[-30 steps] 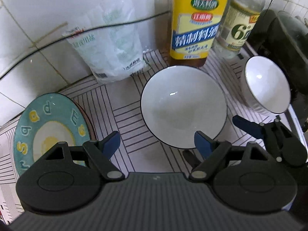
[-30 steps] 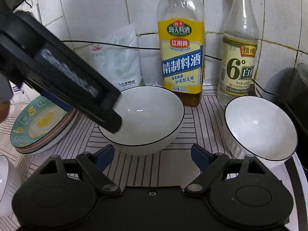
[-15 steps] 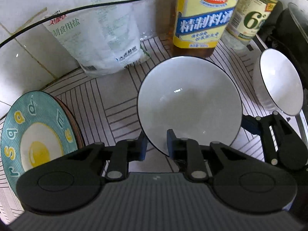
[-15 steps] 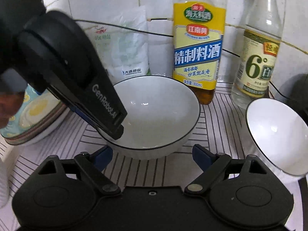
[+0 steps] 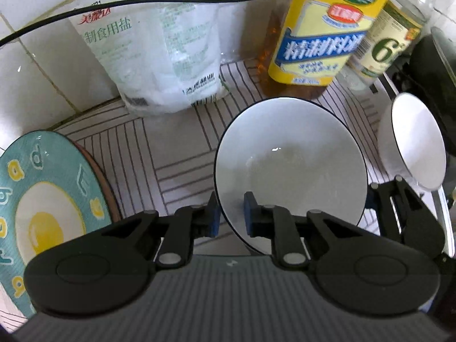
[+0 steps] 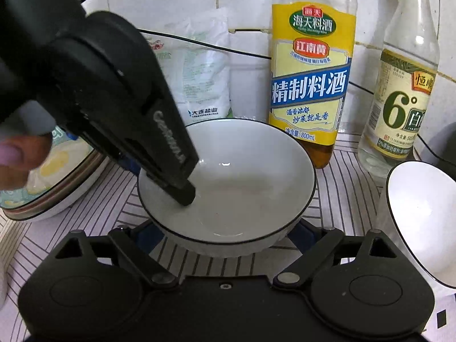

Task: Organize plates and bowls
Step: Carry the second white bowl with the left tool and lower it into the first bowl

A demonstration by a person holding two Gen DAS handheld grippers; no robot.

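Observation:
A wide white bowl with a dark rim (image 5: 290, 165) (image 6: 236, 182) sits on the striped mat. My left gripper (image 5: 230, 216) is shut on its near-left rim, one finger inside and one outside; it shows in the right wrist view (image 6: 171, 182) reaching into the bowl. My right gripper (image 6: 225, 236) is open, its fingers on either side of the bowl's base. A smaller white bowl (image 5: 413, 148) (image 6: 424, 222) stands to the right. A teal egg-pattern plate (image 5: 42, 205) (image 6: 54, 168) tops a stack on the left.
A yellow-label cooking wine bottle (image 5: 322, 34) (image 6: 310, 74), a vinegar bottle (image 6: 401, 97) and a salt bag (image 5: 159, 51) stand against the tiled wall behind the bowls. A dark appliance (image 5: 436, 65) is at the far right. A black cable runs along the wall.
My left gripper moved forward and closed on the wide bowl's rim. My right gripper moved closer, its open fingers now flanking the bowl's base.

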